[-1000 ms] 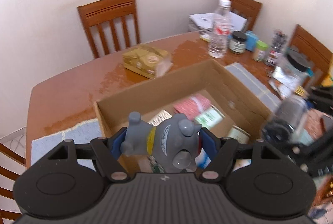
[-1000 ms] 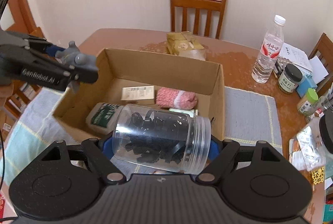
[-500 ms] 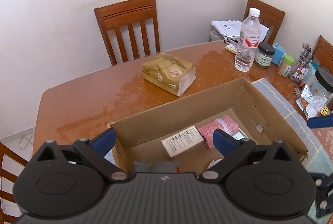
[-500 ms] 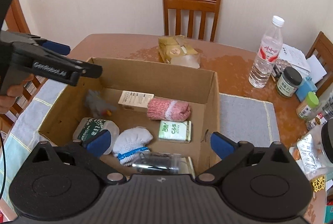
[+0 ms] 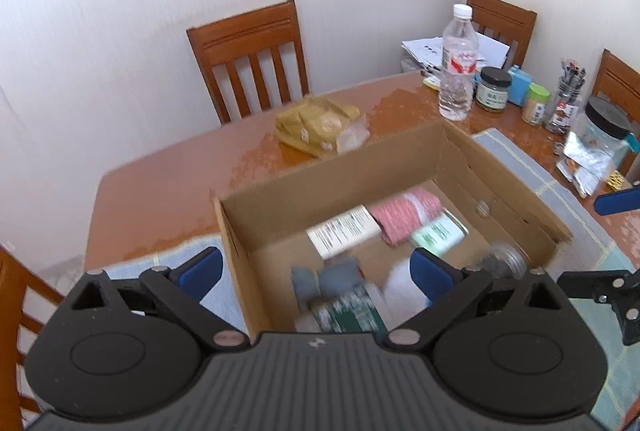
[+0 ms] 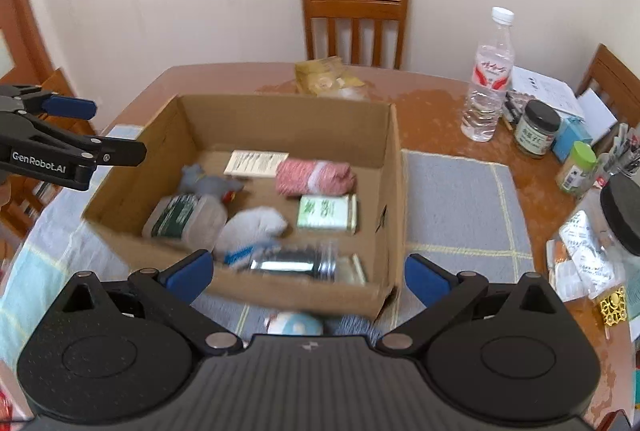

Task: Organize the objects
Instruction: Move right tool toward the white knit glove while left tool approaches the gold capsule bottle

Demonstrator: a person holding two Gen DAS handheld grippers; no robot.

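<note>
Left wrist view: the left tool is spread wide and empty above the corrugated cardboard box on the glossy desk. Right wrist view: the right tool is likewise held wide and empty; what appears to be a clear jar, blurred, lies inside against the near wall.

**Lighting / image quality**

Even, soft daylight, bright, no hard shadows. Glossy table shows patchy glare. Contents of cardboard box are motion-blurred in both views; background stays sharper. Strong fisheye bending, dark vignette at the corners.
</note>
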